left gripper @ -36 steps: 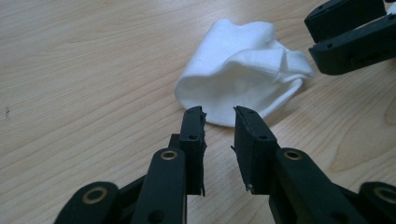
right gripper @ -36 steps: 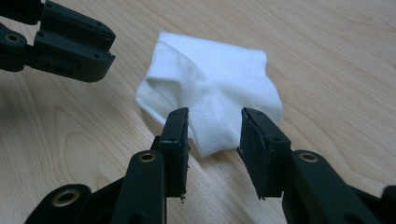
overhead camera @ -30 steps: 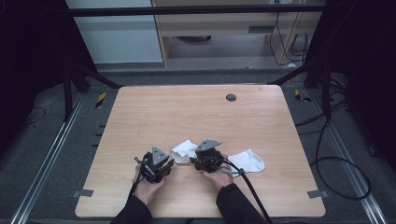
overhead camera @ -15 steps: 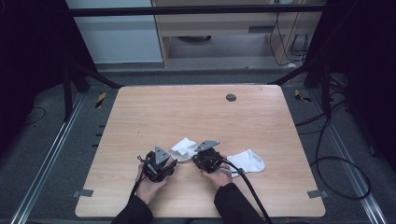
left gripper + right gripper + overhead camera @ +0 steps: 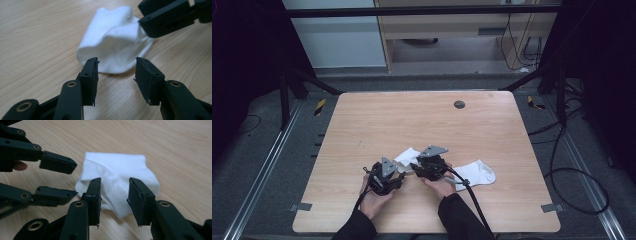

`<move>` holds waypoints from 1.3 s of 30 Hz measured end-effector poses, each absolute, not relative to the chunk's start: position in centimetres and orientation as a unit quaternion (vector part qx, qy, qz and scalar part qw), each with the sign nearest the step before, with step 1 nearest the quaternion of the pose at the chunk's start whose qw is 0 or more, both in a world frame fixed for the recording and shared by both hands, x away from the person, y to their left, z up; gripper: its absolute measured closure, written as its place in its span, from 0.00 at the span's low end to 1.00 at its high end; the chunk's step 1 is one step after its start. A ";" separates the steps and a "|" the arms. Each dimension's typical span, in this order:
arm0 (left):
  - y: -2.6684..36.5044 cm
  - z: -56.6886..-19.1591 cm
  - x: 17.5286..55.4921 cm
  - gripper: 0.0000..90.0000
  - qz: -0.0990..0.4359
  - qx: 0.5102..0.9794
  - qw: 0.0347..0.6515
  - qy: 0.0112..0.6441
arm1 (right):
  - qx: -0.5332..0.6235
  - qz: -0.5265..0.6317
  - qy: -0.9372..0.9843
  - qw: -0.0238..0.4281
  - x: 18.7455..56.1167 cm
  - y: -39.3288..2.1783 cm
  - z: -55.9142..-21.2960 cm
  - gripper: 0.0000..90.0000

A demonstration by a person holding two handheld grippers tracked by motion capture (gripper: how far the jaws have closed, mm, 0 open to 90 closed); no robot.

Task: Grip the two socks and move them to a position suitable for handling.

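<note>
We work with two grippers. Our left gripper [image 5: 116, 75] stands with its jaws well apart, having just been opening; nothing is pinched between them, and the folded white sock [image 5: 117, 42] lies on the table just beyond the tips. Our right gripper [image 5: 113, 195] also has its jaws apart, having just been opening, and in the right gripper view the near edge of that sock [image 5: 117, 175] lies in the gap between them; we cannot tell whether the pads touch the cloth, but they do not squeeze it. In the left gripper view the right gripper's jaws come in from the upper right, one of them against the sock's raised fold.

From the high view, the left gripper [image 5: 398, 172] and the right gripper [image 5: 413, 167] point toward each other near the front edge of the table, close together, with the folded sock [image 5: 407, 156] between and just behind them. Each is held in one hand, two hands in all.

We count two white socks: the folded one at the jaws, and a second sock [image 5: 477, 172] lying flat on the wood just to the right of the right hand [image 5: 439, 186].

The wooden table [image 5: 412, 120] bears one small dark round disc [image 5: 459, 104] near its far edge, well apart from the socks. We see no containers on it.
</note>
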State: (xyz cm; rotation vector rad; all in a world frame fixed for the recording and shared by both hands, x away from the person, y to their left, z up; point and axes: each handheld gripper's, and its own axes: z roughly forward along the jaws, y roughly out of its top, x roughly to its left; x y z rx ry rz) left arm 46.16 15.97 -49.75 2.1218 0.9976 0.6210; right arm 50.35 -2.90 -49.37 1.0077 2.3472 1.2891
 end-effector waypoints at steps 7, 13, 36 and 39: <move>16.0 -49.9 46.1 0.58 0.238 0.823 0.347 0.383 | 0.347 0.431 0.822 0.137 50.8 -1.8 -50.0 0.74; 16.1 -49.9 46.1 0.58 0.238 0.824 0.345 0.381 | 0.360 0.414 0.827 0.120 51.2 -1.6 -50.5 0.88; 15.7 -50.3 46.4 0.63 0.244 0.830 0.342 0.366 | 0.382 0.478 0.783 0.111 50.6 -2.3 -48.5 0.96; 15.7 -50.3 46.4 0.66 0.242 0.830 0.343 0.367 | 0.384 0.479 0.781 0.111 50.6 -2.3 -48.5 0.96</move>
